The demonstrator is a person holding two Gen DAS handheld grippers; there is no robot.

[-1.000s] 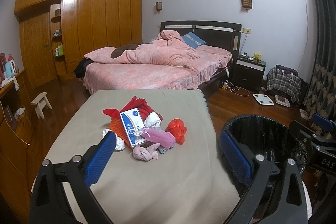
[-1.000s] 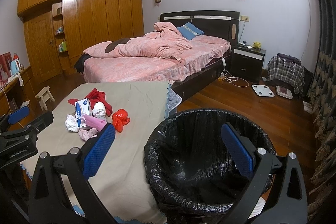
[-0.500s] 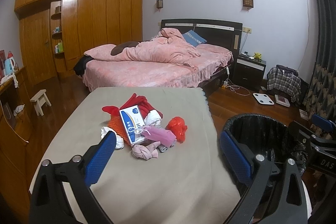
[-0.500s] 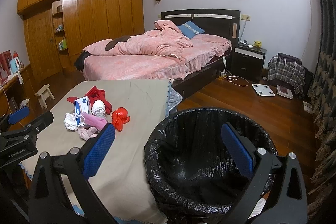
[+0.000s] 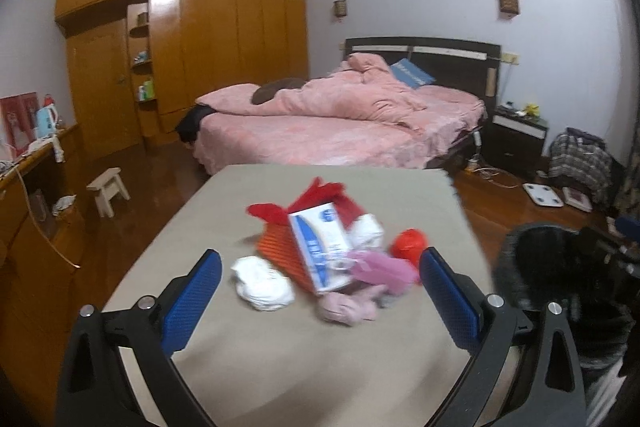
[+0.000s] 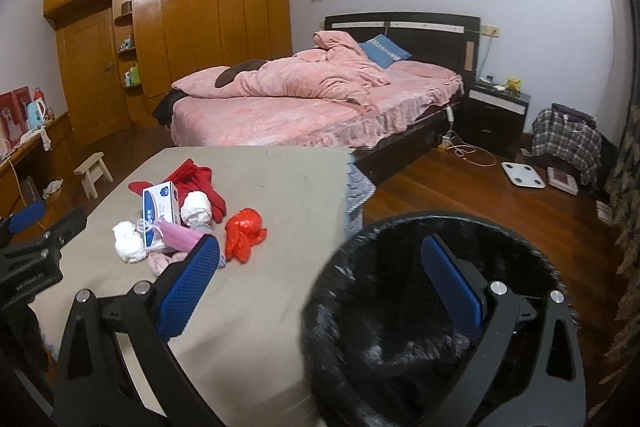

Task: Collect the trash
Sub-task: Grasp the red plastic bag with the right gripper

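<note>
Both my grippers are spread wide with nothing between the pads. My left gripper [image 5: 320, 291] hangs over the near part of the table [image 5: 280, 367], pointed straight at the trash pile. My right gripper [image 6: 320, 283] sits over the table's right edge, with its right pad above the bin [image 6: 360, 307], which stands on the floor just beside the table and has a black liner.

The pile is mid-table, everything bunched and touching. Nearest are a white wad [image 5: 262, 283] and a pale pink wad [image 5: 348, 307]. Behind those there's a pink packet [image 5: 380, 267] lying against a white and blue box [image 5: 320, 247], which leans on something orange [image 5: 280, 247]. A red crumpled bag [image 5: 408, 245] sits at the right, toward the bin. Red cloth [image 5: 320, 193] is at the back.

Past the table is a bed [image 5: 340, 131] with a pink quilt, then a wooden wardrobe [image 5: 200, 39] on the far wall.
</note>
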